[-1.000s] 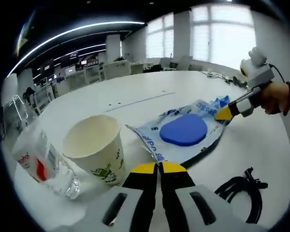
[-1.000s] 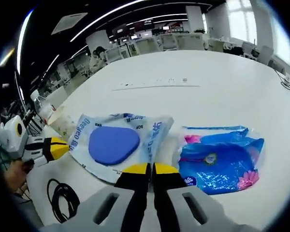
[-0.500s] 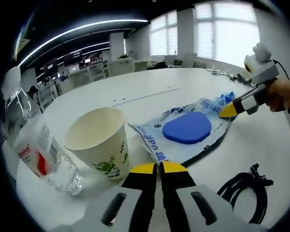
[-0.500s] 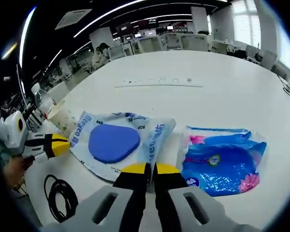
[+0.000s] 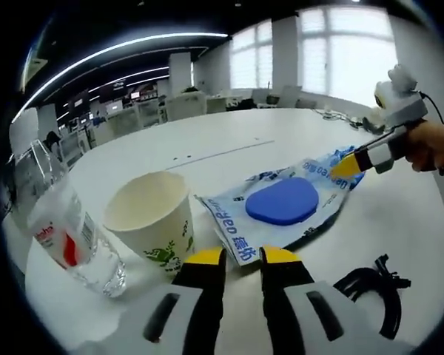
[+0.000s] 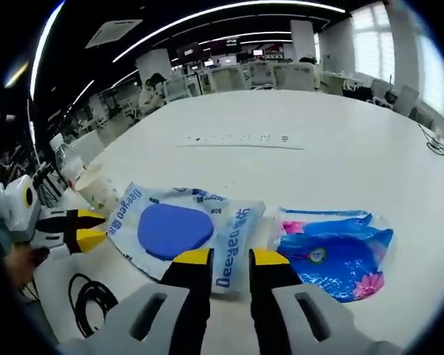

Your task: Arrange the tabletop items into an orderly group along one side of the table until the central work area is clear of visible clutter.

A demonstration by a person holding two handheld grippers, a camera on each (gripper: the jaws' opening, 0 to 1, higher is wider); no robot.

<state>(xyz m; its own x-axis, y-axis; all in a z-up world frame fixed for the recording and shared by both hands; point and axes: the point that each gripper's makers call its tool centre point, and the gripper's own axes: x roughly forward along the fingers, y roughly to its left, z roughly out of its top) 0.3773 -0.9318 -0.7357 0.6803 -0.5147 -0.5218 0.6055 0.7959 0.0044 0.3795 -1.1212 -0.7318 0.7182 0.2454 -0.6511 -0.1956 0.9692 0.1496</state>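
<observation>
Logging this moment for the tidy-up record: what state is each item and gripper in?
left gripper: open, at the white wipes pack's edge
right gripper: open, at that pack's opposite edge
white wipes pack: flat, blue lid shut
blue wipes pack: lying flat
paper cup: upright
water bottle: upright, tilted in view
black cable: coiled

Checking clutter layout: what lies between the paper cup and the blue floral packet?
The wet-wipe pack with the blue lid lies between paper cup and blue floral packet, seen in the right gripper view.
</observation>
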